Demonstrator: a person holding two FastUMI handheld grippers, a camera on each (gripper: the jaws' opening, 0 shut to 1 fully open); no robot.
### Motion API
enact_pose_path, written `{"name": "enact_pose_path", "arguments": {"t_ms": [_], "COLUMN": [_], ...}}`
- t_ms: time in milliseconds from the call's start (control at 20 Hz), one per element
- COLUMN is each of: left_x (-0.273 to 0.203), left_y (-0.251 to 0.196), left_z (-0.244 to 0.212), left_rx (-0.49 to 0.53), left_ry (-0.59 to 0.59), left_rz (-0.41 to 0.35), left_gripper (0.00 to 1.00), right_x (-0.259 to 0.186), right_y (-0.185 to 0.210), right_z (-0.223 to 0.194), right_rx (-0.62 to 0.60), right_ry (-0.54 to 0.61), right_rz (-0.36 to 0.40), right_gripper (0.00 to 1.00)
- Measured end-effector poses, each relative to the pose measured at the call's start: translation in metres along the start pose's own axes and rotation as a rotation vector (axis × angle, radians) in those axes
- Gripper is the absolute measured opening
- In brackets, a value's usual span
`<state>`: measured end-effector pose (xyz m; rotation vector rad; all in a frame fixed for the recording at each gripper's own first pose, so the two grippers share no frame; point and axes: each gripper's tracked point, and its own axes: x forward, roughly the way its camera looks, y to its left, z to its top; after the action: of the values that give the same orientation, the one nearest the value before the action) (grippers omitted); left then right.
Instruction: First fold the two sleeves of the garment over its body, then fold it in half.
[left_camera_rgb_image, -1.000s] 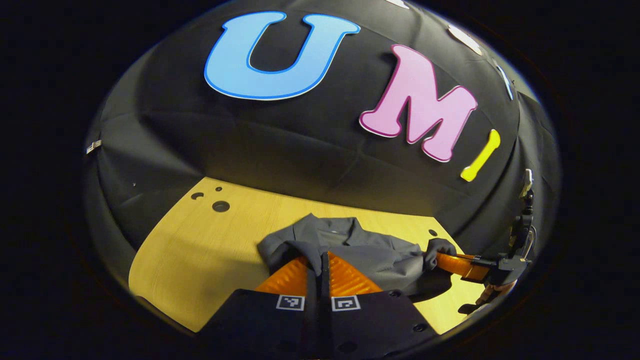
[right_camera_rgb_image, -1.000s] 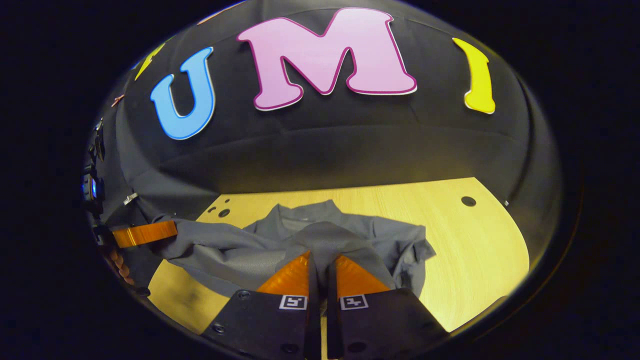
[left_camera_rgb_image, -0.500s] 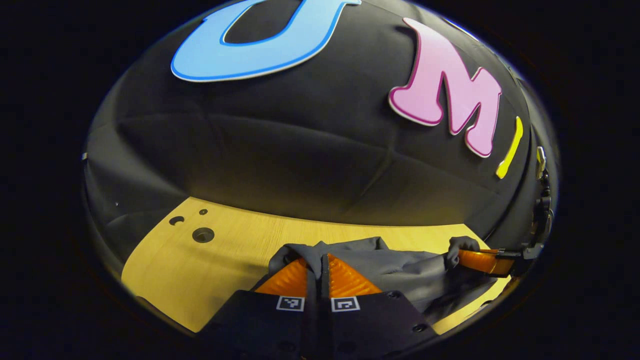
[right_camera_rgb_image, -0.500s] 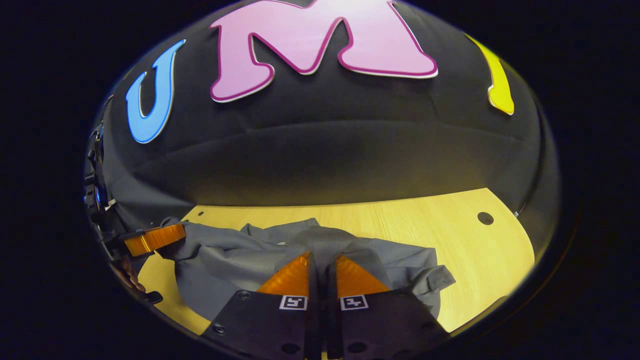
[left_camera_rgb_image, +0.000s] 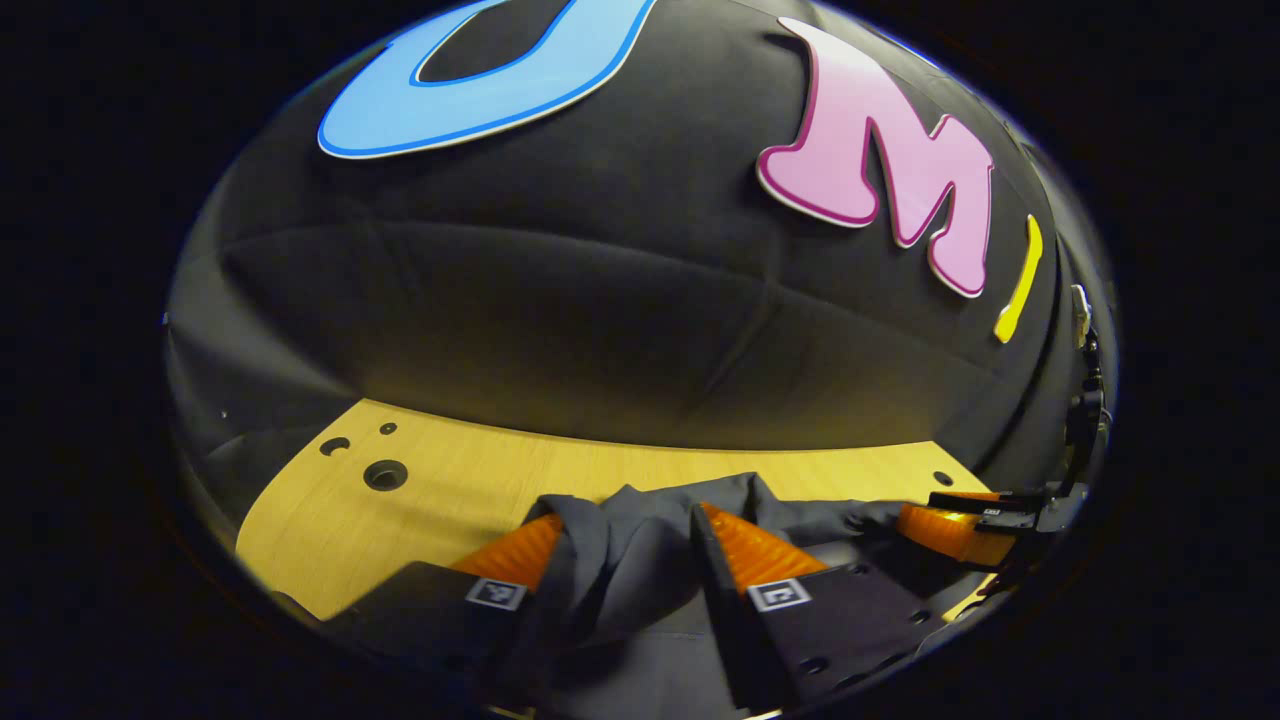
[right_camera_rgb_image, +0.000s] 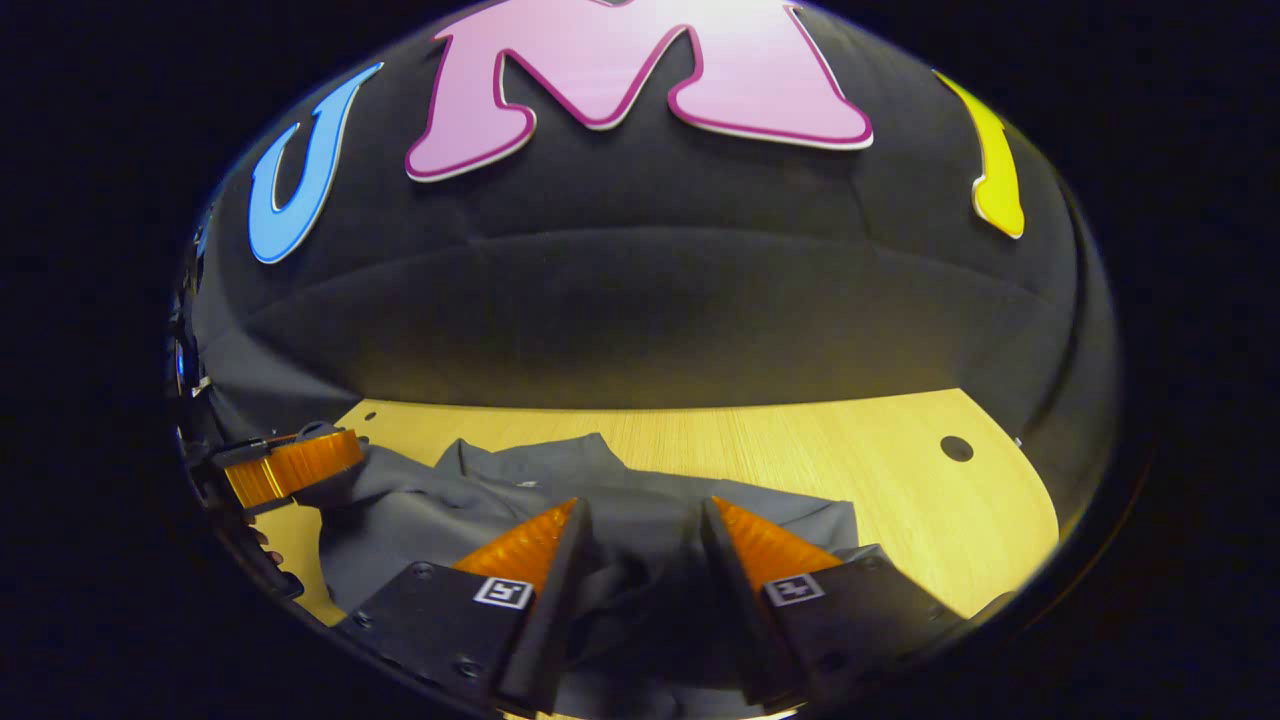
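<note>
In the left gripper view the left gripper (left_camera_rgb_image: 625, 525) is spread wide — released — with a bunched fold of the grey garment (left_camera_rgb_image: 640, 560) lying loose between its fingers. The garment sits on the wooden tabletop (left_camera_rgb_image: 430, 490), which has plenty of bare room off to the left by the holes (left_camera_rgb_image: 384, 474). Over in the right gripper view the right gripper (right_camera_rgb_image: 640, 520) is released too, its fingers straddling flattened cloth (right_camera_rgb_image: 480, 490), with open wood running right to the tabletop (right_camera_rgb_image: 900, 480) edge.
</note>
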<state>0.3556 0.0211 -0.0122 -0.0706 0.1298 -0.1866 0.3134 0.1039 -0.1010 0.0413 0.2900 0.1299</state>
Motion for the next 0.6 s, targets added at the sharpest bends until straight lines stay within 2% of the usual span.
{"name": "enact_pose_path", "arguments": {"t_ms": [50, 100, 150, 200, 600], "left_x": [-0.006, -0.016, -0.029, -0.046, -0.198], "left_y": [0.004, 0.011, 0.012, 0.009, -0.006], "left_z": [0.006, 0.011, 0.019, 0.029, 0.088], "left_rx": [0.019, 0.044, 0.061, 0.066, 0.107], "left_ry": [-0.015, -0.031, -0.048, -0.071, -0.212], "left_rz": [0.021, 0.059, 0.080, 0.083, 0.079], "left_gripper": [0.84, 0.90, 0.97, 0.96, 0.96], "right_x": [-0.010, -0.021, -0.035, -0.048, -0.180], "right_y": [-0.003, -0.004, -0.006, -0.009, -0.013], "right_z": [0.007, 0.013, 0.018, 0.022, 0.046], "right_rx": [-0.005, -0.012, -0.023, -0.032, -0.045], "right_ry": [-0.016, -0.031, -0.043, -0.059, -0.170], "right_rz": [-0.006, -0.015, -0.028, -0.039, -0.117], "right_gripper": [0.80, 0.85, 0.96, 1.00, 0.99]}}
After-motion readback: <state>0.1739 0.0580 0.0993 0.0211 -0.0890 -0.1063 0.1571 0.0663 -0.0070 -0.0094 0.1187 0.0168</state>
